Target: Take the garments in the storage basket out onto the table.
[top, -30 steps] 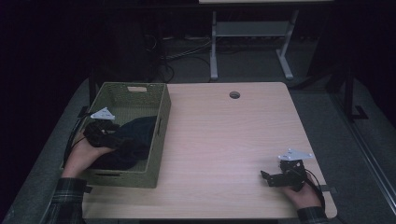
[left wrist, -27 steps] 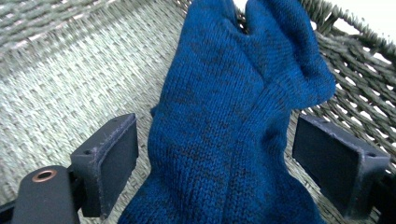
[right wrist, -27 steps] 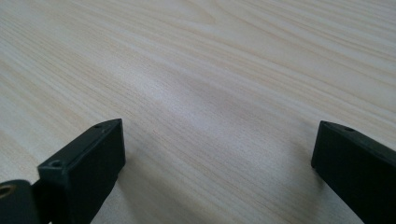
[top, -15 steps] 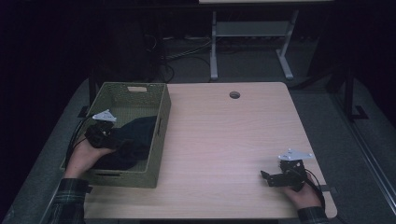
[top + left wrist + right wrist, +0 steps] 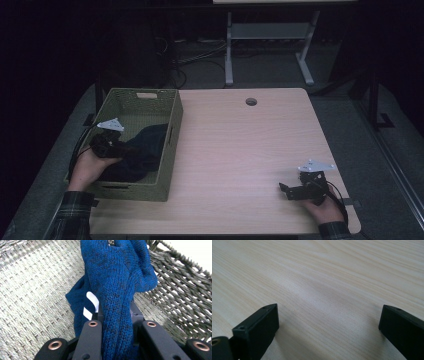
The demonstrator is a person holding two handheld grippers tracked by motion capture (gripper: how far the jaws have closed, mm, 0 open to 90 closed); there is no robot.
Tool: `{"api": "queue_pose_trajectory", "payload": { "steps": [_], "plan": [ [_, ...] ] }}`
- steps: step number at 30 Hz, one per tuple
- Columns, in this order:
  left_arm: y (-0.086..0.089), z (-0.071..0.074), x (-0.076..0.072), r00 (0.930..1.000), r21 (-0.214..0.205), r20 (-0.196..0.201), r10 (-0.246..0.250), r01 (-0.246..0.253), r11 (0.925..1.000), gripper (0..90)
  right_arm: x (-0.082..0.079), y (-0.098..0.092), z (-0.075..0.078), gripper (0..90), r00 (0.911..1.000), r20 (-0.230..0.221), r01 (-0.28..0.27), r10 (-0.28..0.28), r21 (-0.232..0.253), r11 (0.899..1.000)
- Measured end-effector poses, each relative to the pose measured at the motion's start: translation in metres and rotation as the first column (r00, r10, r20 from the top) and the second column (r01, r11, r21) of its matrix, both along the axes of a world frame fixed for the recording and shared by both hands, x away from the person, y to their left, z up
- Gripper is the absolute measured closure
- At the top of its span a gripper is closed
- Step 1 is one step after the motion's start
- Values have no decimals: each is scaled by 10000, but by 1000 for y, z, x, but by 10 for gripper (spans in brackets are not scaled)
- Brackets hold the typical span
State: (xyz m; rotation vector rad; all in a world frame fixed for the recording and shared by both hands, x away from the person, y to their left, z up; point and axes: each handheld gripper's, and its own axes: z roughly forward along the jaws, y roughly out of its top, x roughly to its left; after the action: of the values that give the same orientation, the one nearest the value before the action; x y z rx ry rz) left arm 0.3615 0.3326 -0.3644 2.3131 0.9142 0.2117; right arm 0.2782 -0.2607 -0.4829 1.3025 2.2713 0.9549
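Nearest to us, at the table's near right corner, our right gripper (image 5: 286, 190) rests on the bare wood of the table (image 5: 240, 150) with its jaws spread wide and nothing between them — its own camera looks out over plain grain. It is parked there just as it was a second ago. The change is on the left: our left gripper (image 5: 121, 148), down inside the woven basket (image 5: 172, 145) at the table's left edge, has just been closing, and its jaws now pinch a fold of the blue sweater (image 5: 117, 290) between them. From that gripper's camera the knit bunches up and rises out of the clamp, a small white label (image 5: 91, 305) showing beside it, with the basket's weave behind. The rest of the sweater lies in a dark heap in the near half of the basket. We judge that the grasp is made, so the next step is likely a lift out over the basket's wall toward the open table. Farther back, a round hole (image 5: 251, 101) marks the table's far edge.
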Motion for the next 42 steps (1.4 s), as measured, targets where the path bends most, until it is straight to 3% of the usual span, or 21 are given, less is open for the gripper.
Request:
{"api": "queue_pose_trajectory", "payload": {
  "steps": [12, 20, 26, 42],
  "plan": [
    [2, 25, -1, 9992, -46, 410, 34, -32, 10000, 773, 0, 0, 0, 24, 10000, 3, -5, 5, -3, 10000],
    [3, 43, -1, 9967, -711, 771, 251, -196, 9973, 774, 0, 0, 0, 25, 10000, -8, -16, 16, 16, 10000],
    [0, 53, -1, 9952, -615, 954, 201, -142, 9980, 773, 0, 0, 0, 25, 10000, 2, -47, 47, 1, 10000],
    [-2, 95, -2, 9866, -1098, 1610, 254, -77, 9939, 774, -1, 0, 0, 25, 9999, -17, -140, 140, 9, 9999]
  ]
}}
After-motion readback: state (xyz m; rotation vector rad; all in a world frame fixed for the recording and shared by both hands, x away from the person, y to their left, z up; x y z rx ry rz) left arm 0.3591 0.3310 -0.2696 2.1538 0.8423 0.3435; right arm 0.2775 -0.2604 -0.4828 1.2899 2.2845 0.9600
